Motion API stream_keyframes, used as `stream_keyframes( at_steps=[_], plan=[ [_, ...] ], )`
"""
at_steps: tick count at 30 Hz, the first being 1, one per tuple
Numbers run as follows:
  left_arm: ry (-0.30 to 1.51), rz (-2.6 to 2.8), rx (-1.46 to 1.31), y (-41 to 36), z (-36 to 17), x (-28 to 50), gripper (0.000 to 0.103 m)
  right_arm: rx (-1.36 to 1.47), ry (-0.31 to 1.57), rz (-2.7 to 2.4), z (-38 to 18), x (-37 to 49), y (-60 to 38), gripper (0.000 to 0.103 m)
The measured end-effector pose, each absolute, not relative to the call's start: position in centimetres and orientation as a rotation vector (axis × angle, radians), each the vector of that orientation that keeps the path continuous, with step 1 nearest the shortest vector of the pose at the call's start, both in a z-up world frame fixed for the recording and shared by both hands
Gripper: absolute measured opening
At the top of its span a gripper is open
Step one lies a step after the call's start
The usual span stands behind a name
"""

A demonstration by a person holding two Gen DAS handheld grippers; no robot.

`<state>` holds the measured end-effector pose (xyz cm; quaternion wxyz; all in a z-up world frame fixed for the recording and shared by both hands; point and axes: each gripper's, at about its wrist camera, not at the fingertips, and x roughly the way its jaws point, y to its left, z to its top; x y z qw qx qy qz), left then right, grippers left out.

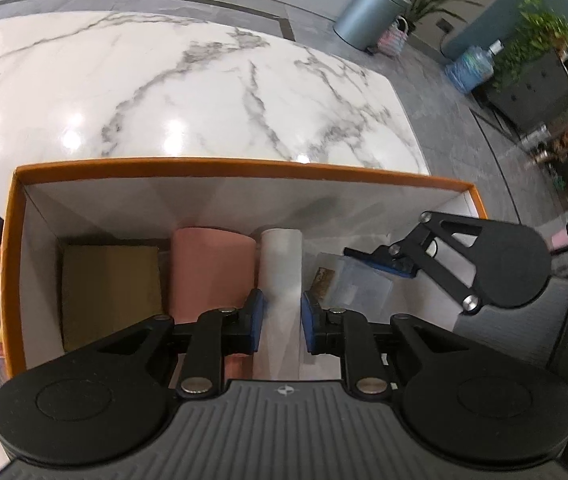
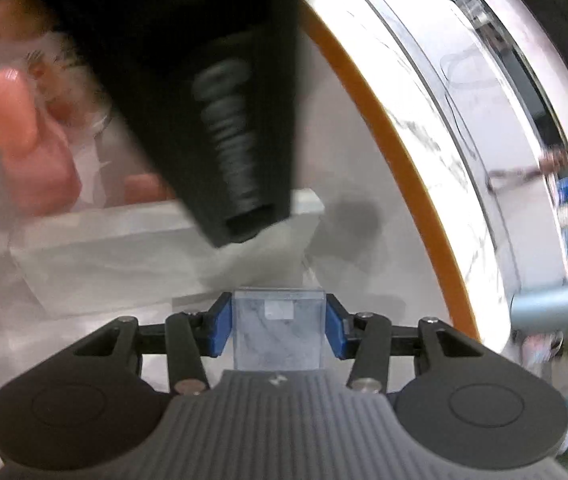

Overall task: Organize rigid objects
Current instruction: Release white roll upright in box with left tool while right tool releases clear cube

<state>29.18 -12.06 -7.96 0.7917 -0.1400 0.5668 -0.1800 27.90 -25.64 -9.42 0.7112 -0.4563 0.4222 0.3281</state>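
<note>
Both grippers packing the orange box point(image 1: 244, 168)
Left gripper point(image 1: 282, 322) clenched on white tube point(image 1: 280, 264), right gripper point(image 2: 278, 330) grasping clear case point(image 2: 278, 328); crowded, they may collide.

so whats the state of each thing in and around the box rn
orange box: open, no lid on
white cylinder: lying in the box, left gripper shut on it
pink cylinder: lying beside the white one
yellow block: flat in the box's left corner
clear case: gripped by the right gripper
</note>
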Motion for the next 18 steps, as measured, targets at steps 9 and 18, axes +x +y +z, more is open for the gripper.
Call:
stream_keyframes(
  at_steps=[9,18],
  plan=[
    [1.213,-0.396,-0.326,-12.1,-7.9,29.5,0.023,-1.093,0.905,0.734,-8.0,25.8,-23.9,0.055],
    [1.149,-0.426,-0.202,-12.8,-5.9,27.5,0.027,-1.09,0.945,0.638,-5.7,22.9,-22.5,0.067]
  ],
)
